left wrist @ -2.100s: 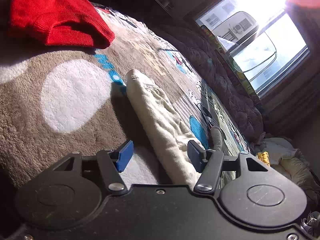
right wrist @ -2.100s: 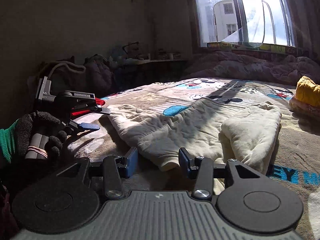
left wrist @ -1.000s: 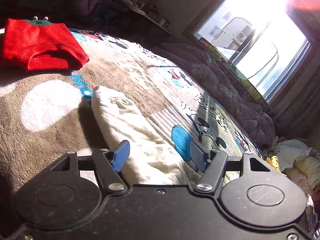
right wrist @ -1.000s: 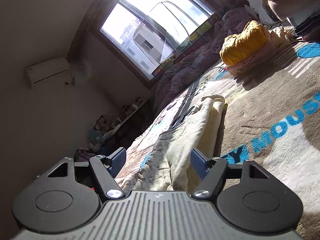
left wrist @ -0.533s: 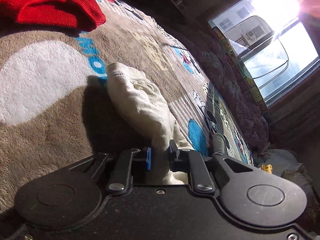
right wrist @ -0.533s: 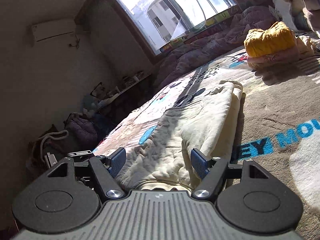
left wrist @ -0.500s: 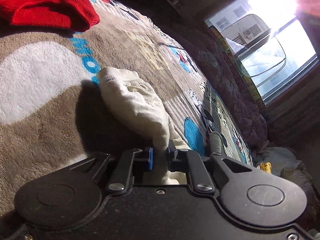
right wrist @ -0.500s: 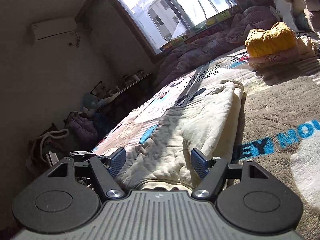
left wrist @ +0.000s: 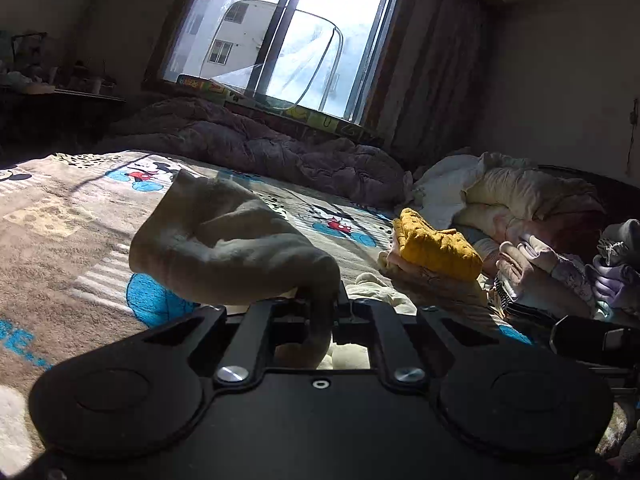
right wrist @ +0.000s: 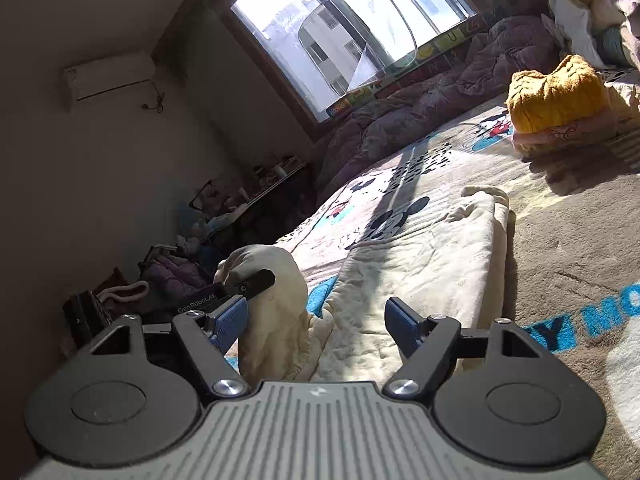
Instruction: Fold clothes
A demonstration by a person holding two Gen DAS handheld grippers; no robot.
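Note:
A cream quilted garment (right wrist: 420, 264) lies spread on the Mickey Mouse blanket (right wrist: 568, 240). My left gripper (left wrist: 320, 308) is shut on the garment's sleeve (left wrist: 236, 248) and holds it lifted above the blanket. In the right wrist view the left gripper (right wrist: 240, 286) shows at the left with the lifted sleeve (right wrist: 272, 292) draped over it. My right gripper (right wrist: 316, 320) is open and low over the garment's near hem, its blue pads (right wrist: 400, 322) on either side of the cloth.
A folded pile topped by a mustard yellow knit (left wrist: 436, 248) sits at the right; it also shows in the right wrist view (right wrist: 556, 96). Rumpled bedding and clothes (left wrist: 532, 216) lie beyond it. A purple quilt (left wrist: 256, 148) lies under the window.
My left gripper has lifted the gripped sleeve off the blanket and swung round toward the window. The right gripper stays open over the hem, nearly unmoved.

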